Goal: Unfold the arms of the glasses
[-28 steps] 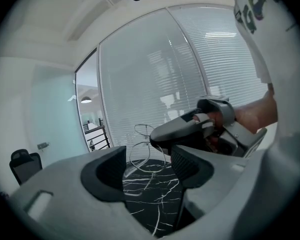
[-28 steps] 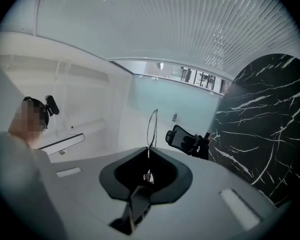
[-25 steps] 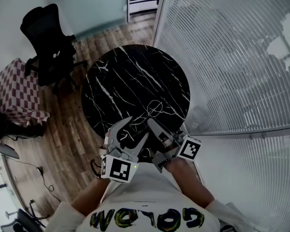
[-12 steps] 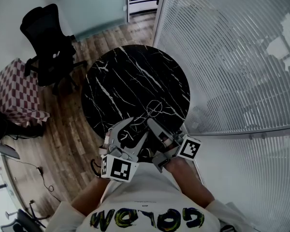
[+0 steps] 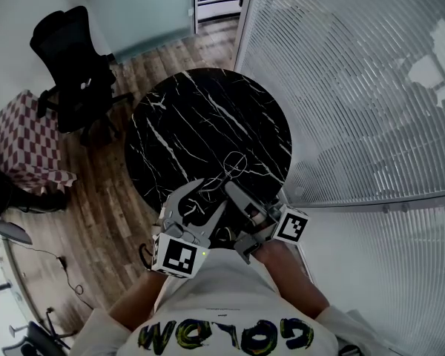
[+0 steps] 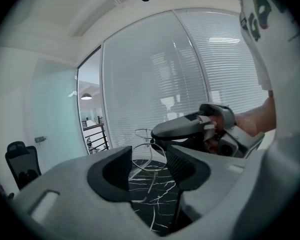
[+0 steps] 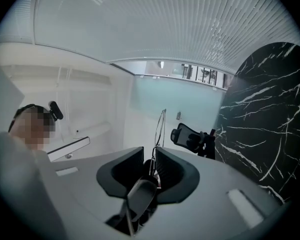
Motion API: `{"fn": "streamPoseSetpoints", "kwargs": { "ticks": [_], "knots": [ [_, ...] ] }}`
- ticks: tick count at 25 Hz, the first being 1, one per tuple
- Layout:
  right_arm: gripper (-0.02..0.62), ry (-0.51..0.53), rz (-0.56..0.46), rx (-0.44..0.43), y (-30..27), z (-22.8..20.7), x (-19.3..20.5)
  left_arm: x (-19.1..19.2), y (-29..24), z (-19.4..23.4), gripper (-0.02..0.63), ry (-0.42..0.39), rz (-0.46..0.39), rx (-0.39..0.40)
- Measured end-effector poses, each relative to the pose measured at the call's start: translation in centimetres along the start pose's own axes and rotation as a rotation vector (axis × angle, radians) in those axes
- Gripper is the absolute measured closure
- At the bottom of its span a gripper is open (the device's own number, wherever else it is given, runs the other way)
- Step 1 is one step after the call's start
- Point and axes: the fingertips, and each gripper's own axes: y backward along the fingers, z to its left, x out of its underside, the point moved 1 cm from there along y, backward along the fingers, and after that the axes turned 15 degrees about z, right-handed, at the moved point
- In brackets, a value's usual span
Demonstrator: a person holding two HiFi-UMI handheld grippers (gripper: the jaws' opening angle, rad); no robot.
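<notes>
right hand-held gripper (image 7: 150, 158), glasses (image 7: 159, 126) clamped between jaws

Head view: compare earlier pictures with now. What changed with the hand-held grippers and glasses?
The left hand-held gripper narrowed its jaws slightly around an arm of the glasses, not clamping it. Unchanged: the right hand-held gripper grips the glasses above the table; neither gripper shifted.

Round black white-veined marble table (image 5: 208, 117); wooden floor (image 5: 111, 206) beneath.

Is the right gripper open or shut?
Shut: the right gripper clamps the thin wire glasses between its jaws.
</notes>
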Motion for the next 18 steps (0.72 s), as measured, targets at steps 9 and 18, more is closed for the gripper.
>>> {"fn": "streamPoseSetpoints", "kwargs": {
  "ticks": [9,18],
  "knots": [
    [0.511,-0.003,-0.033,-0.02,0.9,-0.1,-0.4,-0.3,0.4,0.7,0.387,0.011,-0.041,0.017],
    [0.567,-0.043,-0.047,-0.002,1.8,-1.9,0.0,-0.7,0.8,1.0,0.387,0.034,-0.069,0.027]
  ]
}}
